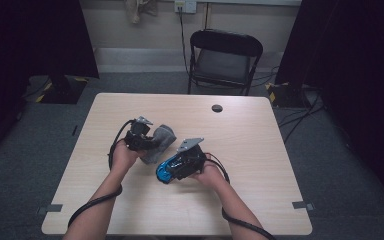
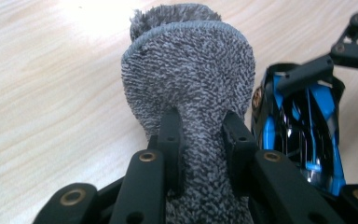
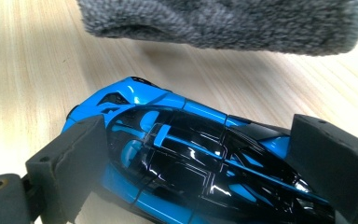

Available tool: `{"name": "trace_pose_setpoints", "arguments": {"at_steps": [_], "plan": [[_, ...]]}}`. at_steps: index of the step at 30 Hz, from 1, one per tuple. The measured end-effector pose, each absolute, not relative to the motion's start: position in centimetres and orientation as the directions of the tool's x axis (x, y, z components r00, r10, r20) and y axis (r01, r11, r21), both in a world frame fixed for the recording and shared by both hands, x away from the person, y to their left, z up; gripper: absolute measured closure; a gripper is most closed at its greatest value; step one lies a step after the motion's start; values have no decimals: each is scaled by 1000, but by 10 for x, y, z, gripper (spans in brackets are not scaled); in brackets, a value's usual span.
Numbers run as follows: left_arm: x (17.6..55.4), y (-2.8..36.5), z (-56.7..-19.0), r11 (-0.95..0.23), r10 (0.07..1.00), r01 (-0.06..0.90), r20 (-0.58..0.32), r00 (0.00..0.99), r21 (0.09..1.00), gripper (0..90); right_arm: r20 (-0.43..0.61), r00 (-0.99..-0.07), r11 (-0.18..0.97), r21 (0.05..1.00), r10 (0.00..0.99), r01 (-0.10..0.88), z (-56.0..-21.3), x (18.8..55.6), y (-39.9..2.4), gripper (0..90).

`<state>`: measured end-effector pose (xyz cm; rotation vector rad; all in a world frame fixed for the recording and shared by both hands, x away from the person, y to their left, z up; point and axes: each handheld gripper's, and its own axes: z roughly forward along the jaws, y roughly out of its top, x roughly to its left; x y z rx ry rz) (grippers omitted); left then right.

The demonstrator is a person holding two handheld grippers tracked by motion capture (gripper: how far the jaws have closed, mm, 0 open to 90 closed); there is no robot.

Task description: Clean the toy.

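Observation:
A grey terry cloth (image 2: 191, 70) bunches up between the two black jaws of my left gripper (image 2: 200, 128), which is shut on it. In the high view that left gripper (image 1: 147, 141) holds the cloth (image 1: 162, 136) just above the middle of the table. To its right, my right gripper (image 1: 174, 167) grips a glossy blue and black toy car (image 1: 164, 173). In the right gripper view the foam pads (image 3: 72, 156) press on both ends of the car (image 3: 168, 140), which lies tilted low over the wood. The cloth (image 3: 223, 23) hangs close beyond the car.
The light wooden table (image 1: 250, 150) has a round cable hole (image 1: 217, 108) near its far edge. A black folding chair (image 1: 225, 52) stands behind the table. Dark curtains flank both sides. Cables trail from both grippers along the forearms.

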<state>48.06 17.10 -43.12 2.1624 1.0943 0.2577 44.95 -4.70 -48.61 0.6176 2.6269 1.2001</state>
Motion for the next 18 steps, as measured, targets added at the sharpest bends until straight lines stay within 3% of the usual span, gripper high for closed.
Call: {"name": "trace_pose_setpoints", "arguments": {"at_steps": [11, 18], "plan": [[501, 154, -447, -392, 787, 642, -121, 605, 659, 731, 4, -896, 586, 755, 443, 294, -486, 450, -47, 52], [507, 132, -457, -450, 751, 612, -96, 653, 650, 731, 5, -897, 588, 753, 441, 294, -486, 451, -47, 52]]}}
